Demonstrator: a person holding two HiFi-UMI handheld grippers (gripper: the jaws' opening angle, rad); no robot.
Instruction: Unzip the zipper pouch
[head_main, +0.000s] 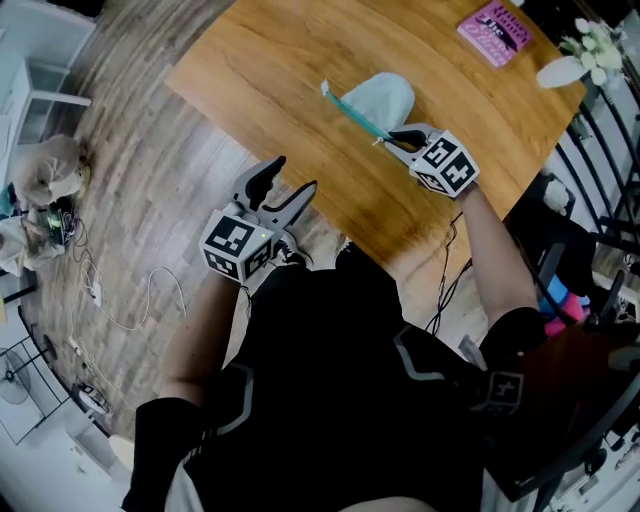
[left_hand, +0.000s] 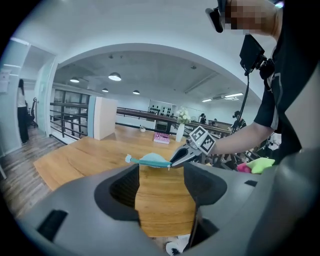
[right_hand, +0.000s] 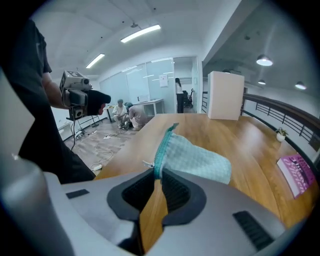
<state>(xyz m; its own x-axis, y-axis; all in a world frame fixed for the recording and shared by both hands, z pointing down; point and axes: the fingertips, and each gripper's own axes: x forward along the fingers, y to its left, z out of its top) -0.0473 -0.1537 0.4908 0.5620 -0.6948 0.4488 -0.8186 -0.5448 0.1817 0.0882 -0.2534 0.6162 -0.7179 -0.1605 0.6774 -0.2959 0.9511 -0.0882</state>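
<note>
The light-blue zipper pouch (head_main: 387, 98) hangs tilted above the wooden table (head_main: 290, 60), its teal zipper strip (head_main: 352, 113) facing me. My right gripper (head_main: 393, 140) is shut on the near end of that strip. In the right gripper view the pouch (right_hand: 197, 159) rises from between the jaws of my right gripper (right_hand: 156, 176), and the small metal pull (right_hand: 146, 164) sticks out to the left. My left gripper (head_main: 290, 180) is open and empty, off the table's near edge over the floor. The left gripper view shows the pouch (left_hand: 150, 159) beyond its spread jaws, apart from them.
A pink book (head_main: 493, 25) and a white vase with flowers (head_main: 572, 58) stand at the table's far right. Cables (head_main: 150, 295) lie on the wood floor to the left. A railing (head_main: 610, 120) runs along the right side.
</note>
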